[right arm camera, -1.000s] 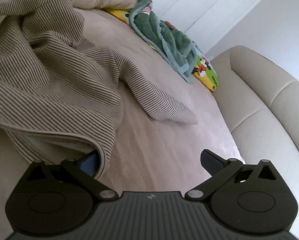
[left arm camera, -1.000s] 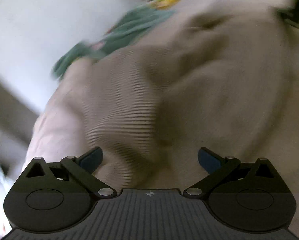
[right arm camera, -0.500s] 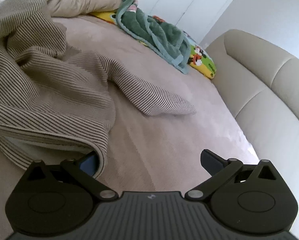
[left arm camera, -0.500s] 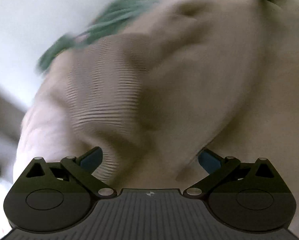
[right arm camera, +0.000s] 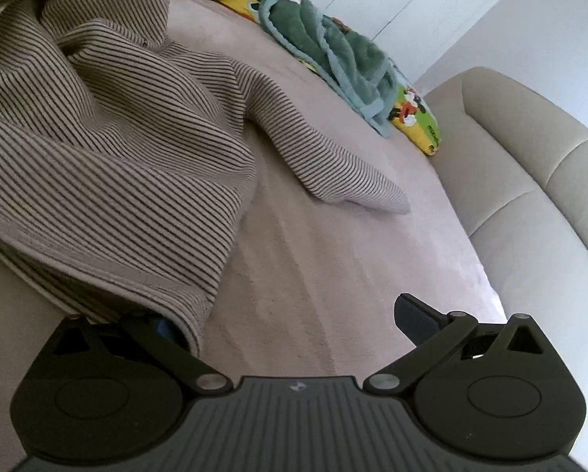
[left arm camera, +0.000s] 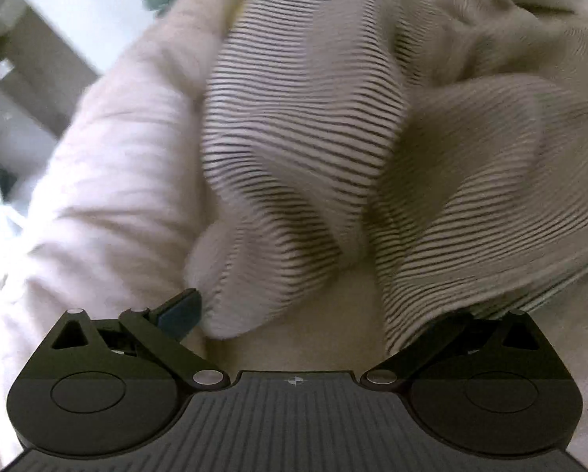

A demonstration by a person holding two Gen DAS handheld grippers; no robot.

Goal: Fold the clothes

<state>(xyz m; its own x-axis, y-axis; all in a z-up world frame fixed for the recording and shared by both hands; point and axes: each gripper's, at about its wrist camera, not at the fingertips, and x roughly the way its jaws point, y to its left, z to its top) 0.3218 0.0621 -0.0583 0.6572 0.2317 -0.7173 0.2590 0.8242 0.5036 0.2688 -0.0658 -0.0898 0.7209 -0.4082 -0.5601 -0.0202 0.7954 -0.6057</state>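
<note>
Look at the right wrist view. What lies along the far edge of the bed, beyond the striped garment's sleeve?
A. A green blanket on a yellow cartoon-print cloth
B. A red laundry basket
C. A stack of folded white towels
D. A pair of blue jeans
A: past the sleeve of the striped garment, a rumpled green blanket lies over a yellow cartoon-print cloth at the bed's far edge.
</note>
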